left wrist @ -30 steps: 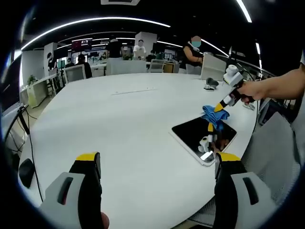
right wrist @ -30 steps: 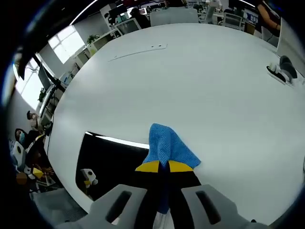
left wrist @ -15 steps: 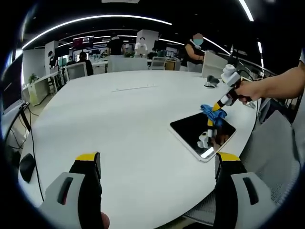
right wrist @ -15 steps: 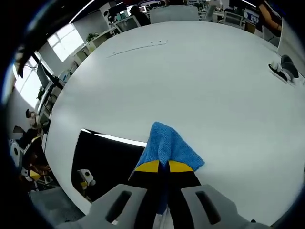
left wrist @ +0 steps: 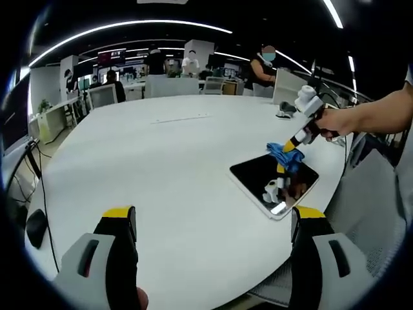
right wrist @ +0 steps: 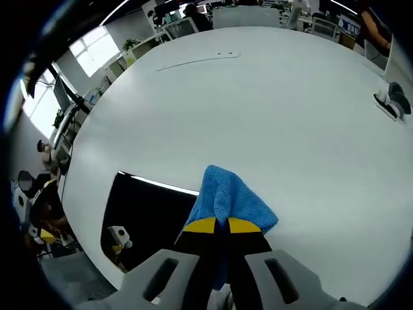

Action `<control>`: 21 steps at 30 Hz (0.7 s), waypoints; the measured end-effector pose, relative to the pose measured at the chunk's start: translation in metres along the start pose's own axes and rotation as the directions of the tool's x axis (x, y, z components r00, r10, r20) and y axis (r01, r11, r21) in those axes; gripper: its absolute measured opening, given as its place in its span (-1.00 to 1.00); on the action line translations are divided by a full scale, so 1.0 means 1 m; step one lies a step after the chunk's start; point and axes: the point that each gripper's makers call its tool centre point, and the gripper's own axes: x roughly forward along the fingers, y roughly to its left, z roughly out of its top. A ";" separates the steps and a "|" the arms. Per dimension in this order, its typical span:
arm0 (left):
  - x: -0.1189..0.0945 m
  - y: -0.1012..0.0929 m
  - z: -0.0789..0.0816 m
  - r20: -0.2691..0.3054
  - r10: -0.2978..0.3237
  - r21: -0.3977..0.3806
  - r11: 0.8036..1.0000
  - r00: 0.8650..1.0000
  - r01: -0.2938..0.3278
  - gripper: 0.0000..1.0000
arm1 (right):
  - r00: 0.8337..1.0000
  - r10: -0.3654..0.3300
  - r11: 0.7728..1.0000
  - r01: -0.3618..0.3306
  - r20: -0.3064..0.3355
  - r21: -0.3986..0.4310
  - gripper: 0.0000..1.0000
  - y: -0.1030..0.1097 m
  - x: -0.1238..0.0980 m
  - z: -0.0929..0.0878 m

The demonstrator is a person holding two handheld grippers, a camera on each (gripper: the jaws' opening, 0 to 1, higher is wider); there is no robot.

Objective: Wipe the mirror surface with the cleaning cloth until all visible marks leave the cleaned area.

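White and round, the surface (left wrist: 168, 161) sits in an open office, with the mirror (left wrist: 274, 184) lying flat near its edge. The right tongs (right wrist: 216, 225) pinch the blue cloth (right wrist: 229, 200), which hangs over the mirror's (right wrist: 151, 216) far edge, probably so it can drag across the dark glass. The left tongs (left wrist: 213, 219) hover spread and empty, well apart from the mirror, leaving it unobstructed. A small device (right wrist: 390, 103) lies far off; nothing blocks the wipe. Marks on the glass are too small to judge.
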 end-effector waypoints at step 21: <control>0.006 0.000 0.003 -0.014 -0.026 0.018 0.999 1.000 0.027 0.98 | 0.997 0.055 0.996 -0.059 -0.053 -0.062 -1.00 0.056 0.022 0.011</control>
